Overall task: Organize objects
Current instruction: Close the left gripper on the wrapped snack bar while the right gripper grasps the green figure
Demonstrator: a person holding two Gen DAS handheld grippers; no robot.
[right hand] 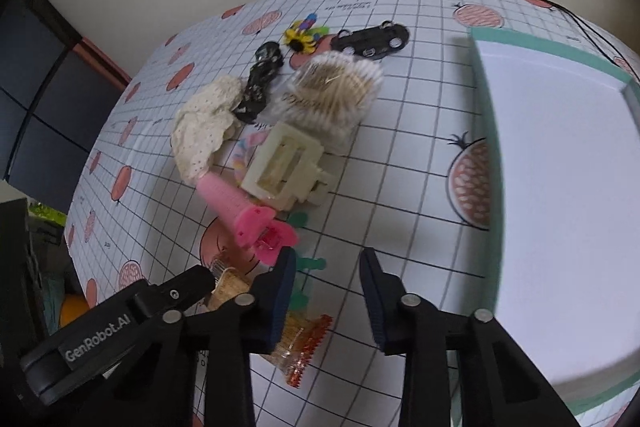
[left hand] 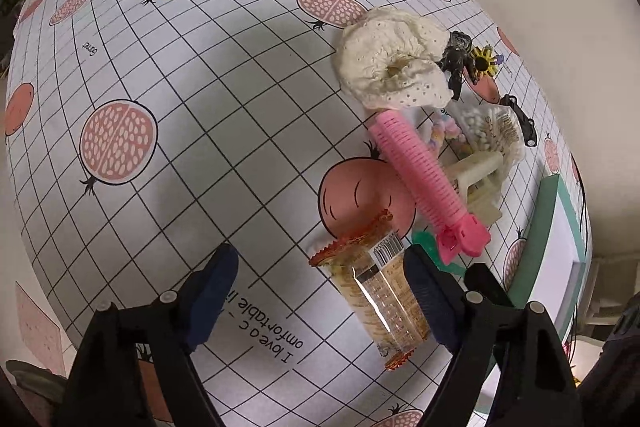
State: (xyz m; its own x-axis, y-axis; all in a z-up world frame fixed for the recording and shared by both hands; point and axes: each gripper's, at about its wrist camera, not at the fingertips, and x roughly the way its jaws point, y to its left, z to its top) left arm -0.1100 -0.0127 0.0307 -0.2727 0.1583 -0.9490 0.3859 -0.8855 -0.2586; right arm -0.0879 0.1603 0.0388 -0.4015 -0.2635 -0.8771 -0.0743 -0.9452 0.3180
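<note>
- Left wrist view: the left gripper (left hand: 320,291) is spread wide and holds nothing; its right finger lies against the snack packet (left hand: 378,297), which is flat on the pomegranate-print tablecloth (left hand: 180,87), so the jaws seem lined up to close on that packet.
- Past the packet, farther and to the right, sits the clutter to be sorted: a pink hair roller (left hand: 420,175) slants across a cream claw clip (left hand: 478,179), with a cream scrunchie (left hand: 392,67) beyond and a bag of cotton swabs (left hand: 486,129) just beside them.
- The pile is crowded and overlapping, so taking the loose packet at the near edge first looks easiest.
- Right wrist view: the right gripper (right hand: 328,291) is also open and empty, poised over bare cloth between the pile and the mint-rimmed box (right hand: 488,131) on the right.
- The box is open and looks empty, probably the destination; the right gripper's place beside it suggests readiness to take over or guide items in.
</note>
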